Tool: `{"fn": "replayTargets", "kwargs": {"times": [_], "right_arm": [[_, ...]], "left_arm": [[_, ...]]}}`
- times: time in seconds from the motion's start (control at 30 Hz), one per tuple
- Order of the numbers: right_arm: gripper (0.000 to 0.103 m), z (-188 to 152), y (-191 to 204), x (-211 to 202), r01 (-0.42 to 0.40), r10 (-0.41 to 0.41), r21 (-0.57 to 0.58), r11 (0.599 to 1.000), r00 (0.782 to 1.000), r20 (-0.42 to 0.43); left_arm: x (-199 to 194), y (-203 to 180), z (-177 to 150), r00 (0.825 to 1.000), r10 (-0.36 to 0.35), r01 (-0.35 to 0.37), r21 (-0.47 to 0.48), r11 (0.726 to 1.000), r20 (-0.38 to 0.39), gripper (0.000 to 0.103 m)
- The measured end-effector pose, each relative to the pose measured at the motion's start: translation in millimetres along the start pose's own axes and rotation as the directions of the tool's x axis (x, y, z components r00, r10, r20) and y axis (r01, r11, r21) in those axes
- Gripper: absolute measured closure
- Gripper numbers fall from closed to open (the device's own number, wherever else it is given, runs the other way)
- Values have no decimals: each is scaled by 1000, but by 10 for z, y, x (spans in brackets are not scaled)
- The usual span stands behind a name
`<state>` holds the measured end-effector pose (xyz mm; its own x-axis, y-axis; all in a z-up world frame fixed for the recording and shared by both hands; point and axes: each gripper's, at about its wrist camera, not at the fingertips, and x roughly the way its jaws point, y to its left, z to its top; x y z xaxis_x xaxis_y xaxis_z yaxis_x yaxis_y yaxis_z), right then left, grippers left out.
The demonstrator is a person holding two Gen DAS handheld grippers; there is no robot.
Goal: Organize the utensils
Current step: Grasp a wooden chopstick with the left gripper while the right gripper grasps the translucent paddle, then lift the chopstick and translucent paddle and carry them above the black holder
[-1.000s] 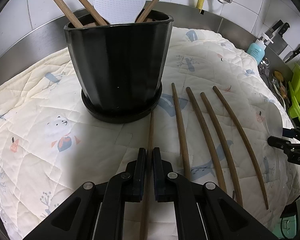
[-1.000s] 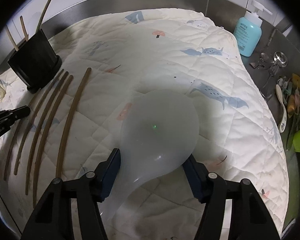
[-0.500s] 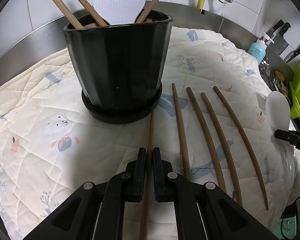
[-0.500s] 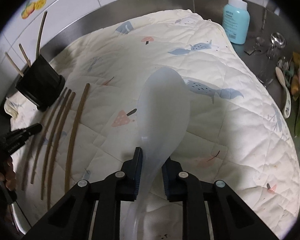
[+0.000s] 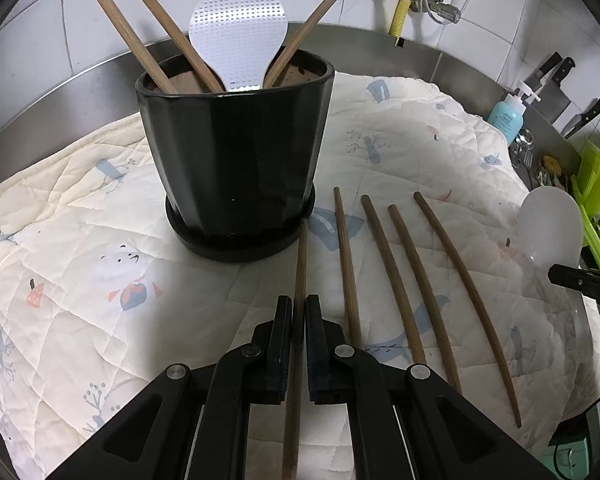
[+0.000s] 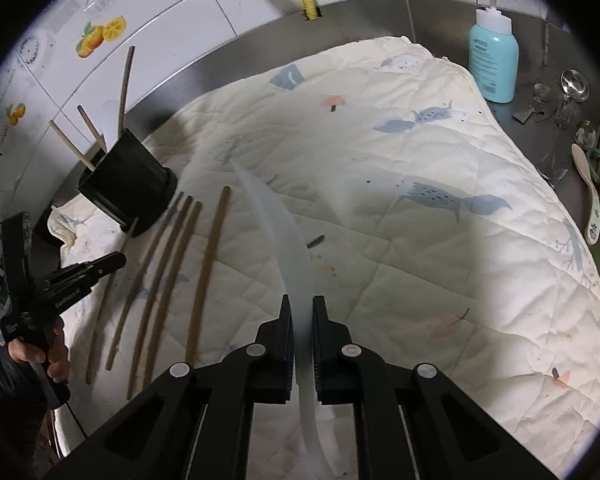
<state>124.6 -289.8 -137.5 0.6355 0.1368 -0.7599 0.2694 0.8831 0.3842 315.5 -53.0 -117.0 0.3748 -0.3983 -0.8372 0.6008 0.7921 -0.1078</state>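
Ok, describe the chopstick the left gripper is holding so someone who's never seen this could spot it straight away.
Find the black pot on the quilted cloth. Five wooden chopsticks lie in a row beside it. It is the chopstick nearest the pot, its tip almost at the saucer, and the only one clamped in the left gripper; the other four lie free.

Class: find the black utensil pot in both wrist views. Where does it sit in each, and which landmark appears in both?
Left wrist: black pot upper centre, directly ahead of the tongs.
Right wrist: black pot far left, mid-height.
Shared landmark: blue pump bottle.
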Motion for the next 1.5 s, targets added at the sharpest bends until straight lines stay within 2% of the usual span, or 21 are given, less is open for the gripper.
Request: {"fn": "replayTargets", "kwargs": {"times": [0.17,0.4,0.6,0.7,0.77,0.87,0.97,1.1,1.2,1.27,1.43,1.5], "right_arm": [[93,25,81,-26,-34,34,-13,999,999,15],[93,133,250,-137,-139,141,-31,990,988,60],[93,323,440,-205,-222,227,-69,973,970,91],[93,423,531,-234,-258,266,-85,962,958,109],[93,472,590,-246,-273,284,-96,957,951,121],[93,531,666,-254,-295,307,-104,950,943,130],[93,600,740,-280,-311,325,-113,944,935,142],[93,714,839,-331,-322,341,-131,938,926,161],[93,822,939,-370,-335,359,-152,930,916,181],[93,898,1010,-385,-342,371,-167,925,909,190],[93,1089,1214,-410,-376,418,-207,903,880,226],[93,1154,1283,-383,-396,440,-215,893,868,229]], "left_arm": [[-77,45,-14,1000,3,-2,-18,1000,18,97],[-318,71,11,998,-18,21,-37,999,59,98],[-804,65,153,983,-45,54,-44,998,177,98],[-1105,84,313,965,-41,61,-70,996,261,98],[-1316,105,431,944,-33,62,-76,995,329,98],[-1622,154,666,901,-5,44,-81,996,433,98],[-1822,194,899,868,13,29,-77,997,497,98],[-1992,256,1164,835,34,8,-74,997,549,98],[-2051,304,1318,820,43,5,-82,997,571,98],[-2053,349,1396,817,43,7,-86,996,575,98],[-2069,459,1494,798,61,9,-112,994,600,98],[-2017,492,1498,806,59,17,-123,992,590,98]]}}
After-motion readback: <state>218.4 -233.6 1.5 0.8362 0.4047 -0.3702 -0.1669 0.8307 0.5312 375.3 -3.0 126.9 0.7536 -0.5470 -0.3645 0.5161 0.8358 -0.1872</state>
